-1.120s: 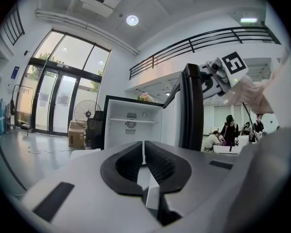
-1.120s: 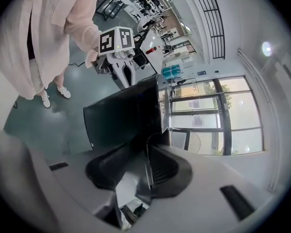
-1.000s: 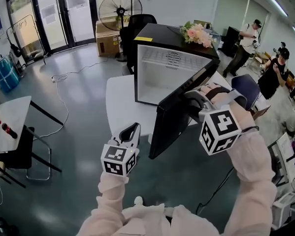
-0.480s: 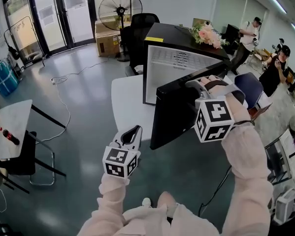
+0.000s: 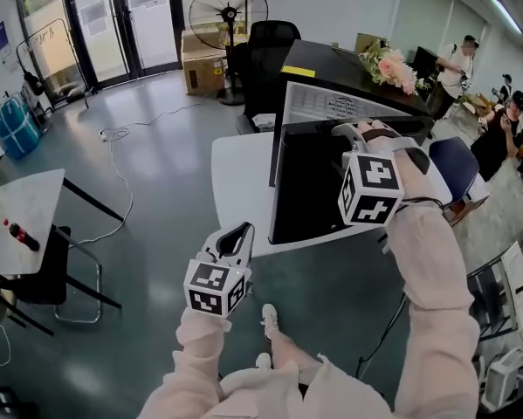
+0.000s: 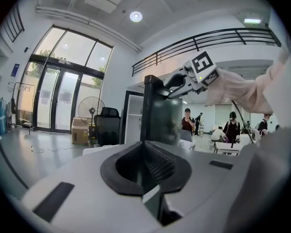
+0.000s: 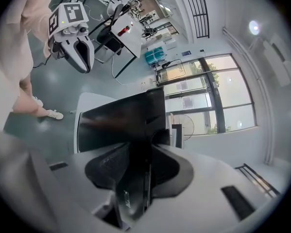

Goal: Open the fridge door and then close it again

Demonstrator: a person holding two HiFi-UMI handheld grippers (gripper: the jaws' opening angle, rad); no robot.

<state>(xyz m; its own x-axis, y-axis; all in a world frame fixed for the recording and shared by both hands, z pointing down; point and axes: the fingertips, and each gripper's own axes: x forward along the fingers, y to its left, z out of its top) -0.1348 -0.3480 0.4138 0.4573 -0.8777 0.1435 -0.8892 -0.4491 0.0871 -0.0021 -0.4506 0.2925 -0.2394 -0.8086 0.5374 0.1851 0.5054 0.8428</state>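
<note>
A small black fridge (image 5: 348,70) stands on a white table (image 5: 239,182) in the middle of a large room with a grey floor. The fridge door (image 5: 309,186) is ajar by a narrow angle. A strip of the white interior shows above the door's top edge.

The right gripper (image 5: 353,133) reaches in from the near right and sits on the top edge of the door. In the right gripper view the dark edge of the door fills the gap between the two jaws, and the pads appear to press on both of its faces. The jaws have just been opening slightly, with the door edge between them.

The left gripper (image 5: 235,232) is held in the air at the near left, well apart from the fridge and table. Its jaws are together, with nothing between them.

A bunch of pink flowers (image 5: 390,66) lies on the far right of the fridge top. Behind the fridge are a black office chair (image 5: 270,46), a standing fan (image 5: 230,11) and a cardboard box (image 5: 202,59). Glass doors (image 5: 121,20) line the far left wall. A second white table (image 5: 21,212) stands at the left. Two people (image 5: 460,64) stand at the far right.
</note>
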